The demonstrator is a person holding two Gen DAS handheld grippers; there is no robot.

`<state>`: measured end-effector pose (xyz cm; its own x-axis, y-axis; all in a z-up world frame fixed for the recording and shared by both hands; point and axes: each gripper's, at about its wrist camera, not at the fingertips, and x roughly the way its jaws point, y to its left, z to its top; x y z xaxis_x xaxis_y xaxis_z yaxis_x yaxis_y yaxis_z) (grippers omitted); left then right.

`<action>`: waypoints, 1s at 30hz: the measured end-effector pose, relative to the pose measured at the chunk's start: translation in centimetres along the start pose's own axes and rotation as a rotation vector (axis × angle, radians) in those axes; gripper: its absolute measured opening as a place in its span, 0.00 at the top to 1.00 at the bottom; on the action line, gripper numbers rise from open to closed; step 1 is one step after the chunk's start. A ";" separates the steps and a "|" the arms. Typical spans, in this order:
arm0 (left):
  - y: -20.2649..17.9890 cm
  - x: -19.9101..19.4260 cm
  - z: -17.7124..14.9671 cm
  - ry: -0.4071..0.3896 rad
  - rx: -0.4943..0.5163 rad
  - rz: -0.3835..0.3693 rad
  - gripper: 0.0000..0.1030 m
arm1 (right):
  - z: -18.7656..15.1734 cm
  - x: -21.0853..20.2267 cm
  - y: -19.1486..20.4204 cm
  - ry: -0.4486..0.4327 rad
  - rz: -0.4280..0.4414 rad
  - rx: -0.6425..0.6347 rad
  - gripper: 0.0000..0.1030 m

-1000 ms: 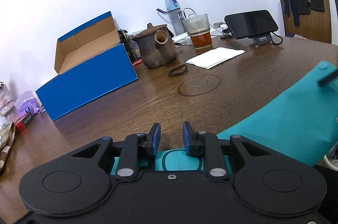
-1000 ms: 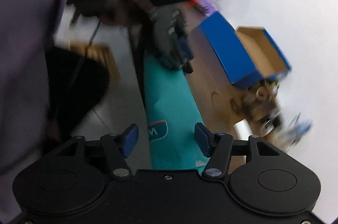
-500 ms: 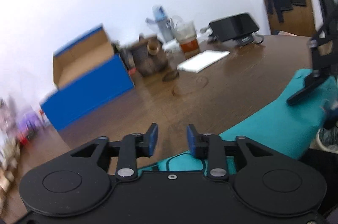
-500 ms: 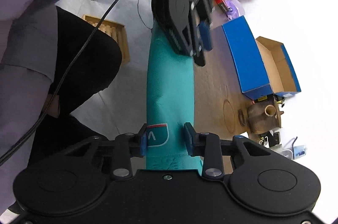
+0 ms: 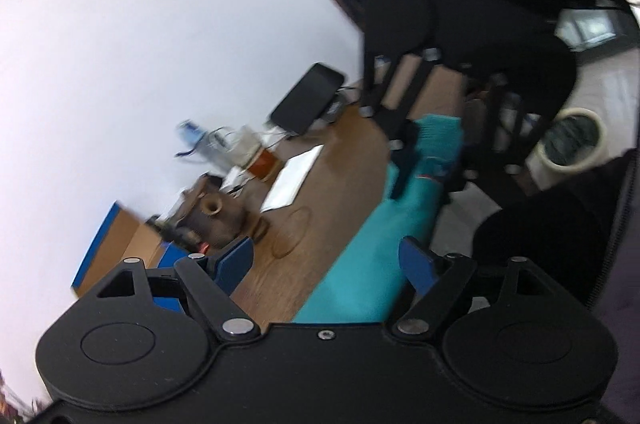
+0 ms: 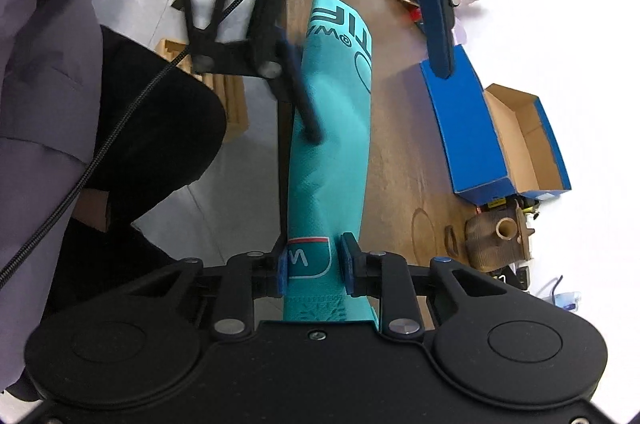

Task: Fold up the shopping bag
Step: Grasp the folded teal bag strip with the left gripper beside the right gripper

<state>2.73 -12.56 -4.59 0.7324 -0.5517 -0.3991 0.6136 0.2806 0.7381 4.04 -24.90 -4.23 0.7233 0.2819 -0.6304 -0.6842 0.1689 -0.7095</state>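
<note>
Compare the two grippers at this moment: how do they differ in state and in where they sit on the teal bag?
The left gripper is opening, its pads spread wide and clear of the bag; the right gripper is closing, its pads against the bag's folded end. The left sits at the end with black lettering, the right at the badge end. Both are black with blue pads.

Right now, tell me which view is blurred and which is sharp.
Left wrist view: smeared and tilted; the teapot and glass are soft, the wall washed out. Right wrist view: sharp; the bag print and blue box are crisp, edges bent by the fisheye.
</note>
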 end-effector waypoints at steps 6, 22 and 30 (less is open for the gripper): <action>-1.5 2.3 -0.1 0.058 0.071 -0.010 0.28 | 0.3 -0.1 -0.6 -0.021 -0.002 -0.007 0.74; -1.3 4.6 -2.1 0.174 0.118 -0.010 0.78 | 1.8 0.2 -0.1 -0.078 -0.003 0.008 0.72; -1.3 4.5 -2.0 0.182 0.147 -0.009 0.78 | 0.6 0.9 1.0 -0.040 -0.110 0.018 0.59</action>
<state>5.82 -13.85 -8.42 0.7763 -0.3996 -0.4876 0.5805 0.1516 0.8000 3.99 -23.91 -5.30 0.7899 0.2986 -0.5356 -0.6029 0.2181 -0.7675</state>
